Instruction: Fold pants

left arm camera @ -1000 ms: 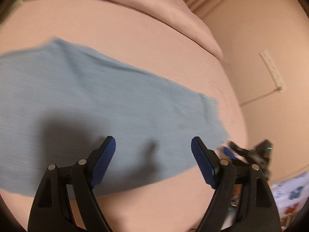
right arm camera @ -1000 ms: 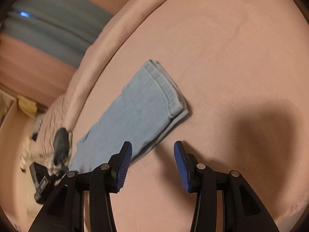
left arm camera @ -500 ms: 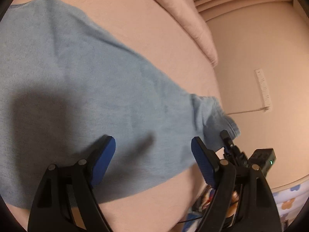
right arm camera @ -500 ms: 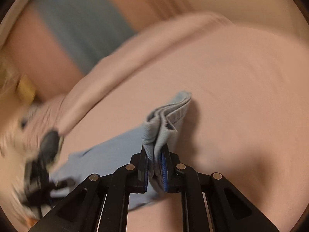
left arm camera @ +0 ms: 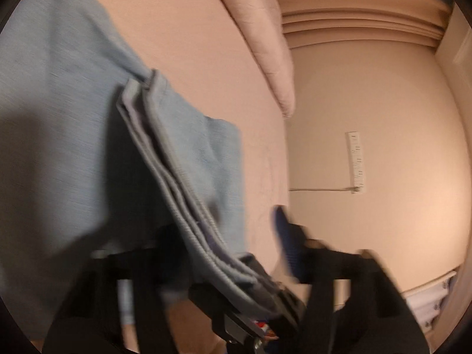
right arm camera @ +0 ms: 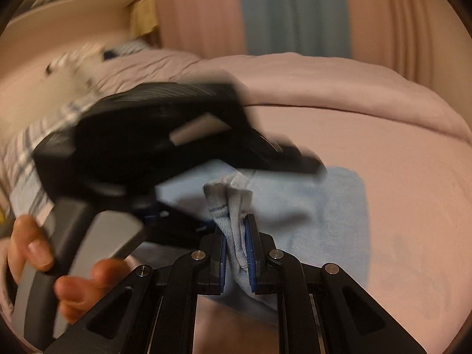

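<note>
Light blue pants (left arm camera: 59, 135) lie on a pink bed (left arm camera: 206, 44). In the left wrist view a folded hem edge (left arm camera: 177, 183) is carried across the frame, over my left gripper (left arm camera: 224, 244). Its jaws are blurred but stand wide apart and hold nothing. My right gripper (right arm camera: 238, 242) is shut on the bunched hem of the pants (right arm camera: 233, 203) and holds it above the spread cloth (right arm camera: 339, 206). The blurred left gripper body (right arm camera: 153, 141) crosses the right wrist view, held by a hand (right arm camera: 38, 250).
A pink duvet roll (left arm camera: 265, 29) runs along the far side of the bed. A power strip (left arm camera: 355, 162) lies on the floor beside the bed. Curtains (right arm camera: 295, 11) hang behind the bed, and striped bedding (right arm camera: 29, 147) lies at the left.
My right gripper closed on the pants hem and has lifted and carried it over the rest of the pants, toward the left gripper. The left gripper stayed open and swung across the cloth.
</note>
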The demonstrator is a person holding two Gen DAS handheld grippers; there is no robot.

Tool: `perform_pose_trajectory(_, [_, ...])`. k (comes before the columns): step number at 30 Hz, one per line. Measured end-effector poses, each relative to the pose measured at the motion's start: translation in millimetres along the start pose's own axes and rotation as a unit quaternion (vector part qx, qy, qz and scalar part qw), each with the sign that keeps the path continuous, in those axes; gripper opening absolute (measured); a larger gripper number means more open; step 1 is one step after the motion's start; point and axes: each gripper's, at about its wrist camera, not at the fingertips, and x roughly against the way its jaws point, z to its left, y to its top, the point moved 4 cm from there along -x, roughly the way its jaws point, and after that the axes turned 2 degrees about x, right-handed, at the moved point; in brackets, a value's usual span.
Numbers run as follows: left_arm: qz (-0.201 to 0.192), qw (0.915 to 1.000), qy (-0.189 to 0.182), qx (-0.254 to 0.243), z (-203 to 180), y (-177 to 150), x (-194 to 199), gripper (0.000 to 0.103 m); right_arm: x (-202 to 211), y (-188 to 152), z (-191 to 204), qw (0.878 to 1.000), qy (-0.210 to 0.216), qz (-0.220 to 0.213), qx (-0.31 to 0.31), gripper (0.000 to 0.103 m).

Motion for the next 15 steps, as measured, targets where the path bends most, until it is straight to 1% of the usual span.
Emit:
perform_pose_trajectory(1, [-0.006,1.0000,0.004,0.000,4.8,2.3,6.7,0.031,-0.9,-0.1,3.5,1.000,-0.006,0.002,0.012,0.014])
perform_pose_trajectory(2, [-0.014,0.9999,0.004,0.000,6.3,5.6,15.4,0.031,-1.6,-1.6,7.2,1.000,-0.006,0.003,0.021,0.014])
perform_pose_trajectory(4, [-0.038,0.9990,0.014,-0.021,4.7,10.3,35.1,0.030,-5.7,3.9,17.3,1.000,0.014,0.000,0.022,0.014])
perform_pose_trajectory(6, [-0.058,0.9964,0.041,-0.047,2.5,15.4,52.8,0.030,-11.2,12.1,32.6,0.999,0.027,-0.007,0.036,0.014])
perform_pose_trajectory(9, [-0.078,0.9915,0.083,-0.063,9.0,21.5,71.6,0.028,-24.8,19.2,57.2,0.997,0.046,-0.011,0.054,0.014])
perform_pose_trajectory(11, [-0.085,0.9891,0.103,-0.063,17.9,23.7,80.7,0.027,-35.5,20.3,69.6,0.997,0.054,-0.006,0.061,0.014])
perform_pose_trajectory(14, [-0.093,0.9854,0.132,-0.052,37.4,26.2,90.2,0.027,-49.7,15.2,77.0,0.996,0.069,0.015,0.063,0.014])
perform_pose_trajectory(15, [-0.090,0.9827,0.153,-0.053,46.3,26.6,89.6,0.027,-52.3,9.4,79.8,0.995,0.074,0.022,0.065,0.014])
